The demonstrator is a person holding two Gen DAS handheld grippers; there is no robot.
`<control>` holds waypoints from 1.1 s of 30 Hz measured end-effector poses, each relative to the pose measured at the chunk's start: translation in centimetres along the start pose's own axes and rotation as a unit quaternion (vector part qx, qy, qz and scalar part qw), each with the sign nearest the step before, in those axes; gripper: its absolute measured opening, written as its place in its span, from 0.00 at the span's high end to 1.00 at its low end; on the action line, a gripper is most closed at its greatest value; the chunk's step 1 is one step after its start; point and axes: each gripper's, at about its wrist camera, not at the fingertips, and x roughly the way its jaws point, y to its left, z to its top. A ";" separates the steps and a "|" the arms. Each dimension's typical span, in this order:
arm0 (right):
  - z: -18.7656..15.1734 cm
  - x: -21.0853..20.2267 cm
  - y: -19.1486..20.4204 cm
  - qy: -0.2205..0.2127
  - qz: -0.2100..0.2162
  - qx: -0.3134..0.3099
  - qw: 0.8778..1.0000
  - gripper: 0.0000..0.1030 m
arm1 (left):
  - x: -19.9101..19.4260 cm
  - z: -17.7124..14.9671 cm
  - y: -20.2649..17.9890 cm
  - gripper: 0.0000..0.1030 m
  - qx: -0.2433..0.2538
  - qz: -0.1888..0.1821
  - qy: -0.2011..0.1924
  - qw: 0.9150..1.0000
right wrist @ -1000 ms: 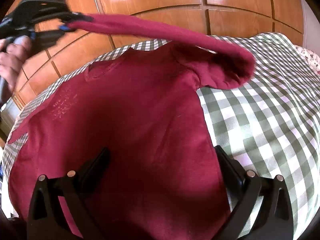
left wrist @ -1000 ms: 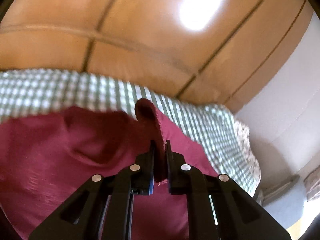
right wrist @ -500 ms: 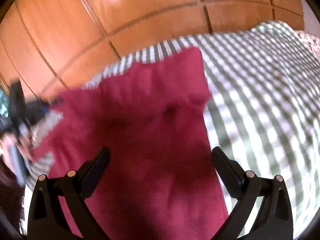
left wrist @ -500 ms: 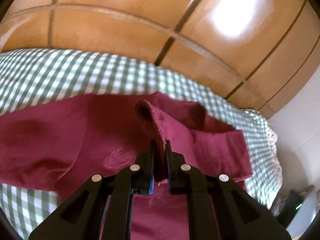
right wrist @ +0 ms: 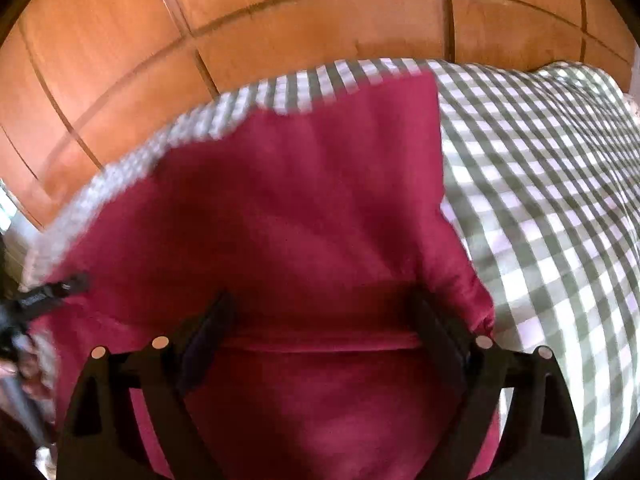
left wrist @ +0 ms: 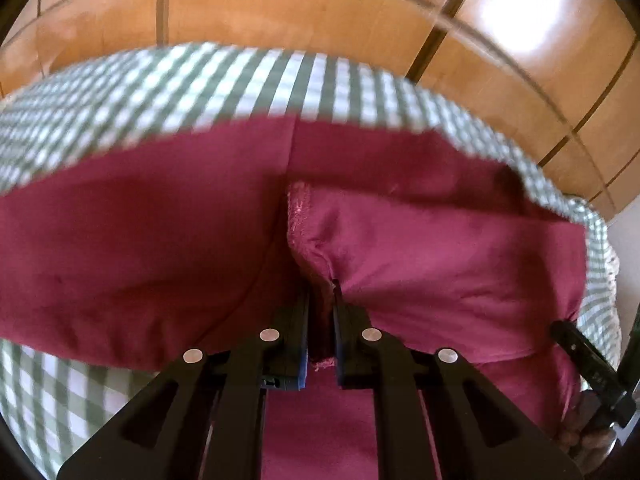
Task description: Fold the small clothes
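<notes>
A dark red sweatshirt (left wrist: 140,240) lies on a green-and-white checked bedcover (left wrist: 200,84). My left gripper (left wrist: 321,304) is shut on the sleeve cuff (left wrist: 304,220) and holds it low over the shirt body, with the sleeve (left wrist: 460,256) laid across to the right. In the right wrist view the shirt (right wrist: 300,208) fills the middle. My right gripper (right wrist: 320,316) is open, its fingers spread wide just above the fabric, holding nothing. The left gripper shows at that view's left edge (right wrist: 44,292).
Orange wooden wardrobe panels (right wrist: 280,12) stand behind the bed. The checked bedcover (right wrist: 540,184) stretches bare to the right of the shirt. The right gripper's tip shows at the left wrist view's right edge (left wrist: 580,352).
My left gripper has carried the sleeve from high in the air down and across onto the shirt body. My right gripper has moved closer over the shirt, still open.
</notes>
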 end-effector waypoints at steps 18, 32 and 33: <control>1.6 -2.3 3.2 -0.020 -0.030 -0.044 0.998 0.09 | -5.3 -2.1 2.0 0.77 -0.032 0.038 -0.049 0.998; 3.3 1.8 6.3 0.000 -0.087 -0.102 0.991 0.02 | -12.4 -7.0 15.6 0.32 -0.208 0.052 -0.098 0.972; 2.8 0.9 6.5 -0.009 -0.082 -0.109 0.991 0.02 | -13.1 -7.3 17.5 0.32 -0.236 0.056 -0.105 0.964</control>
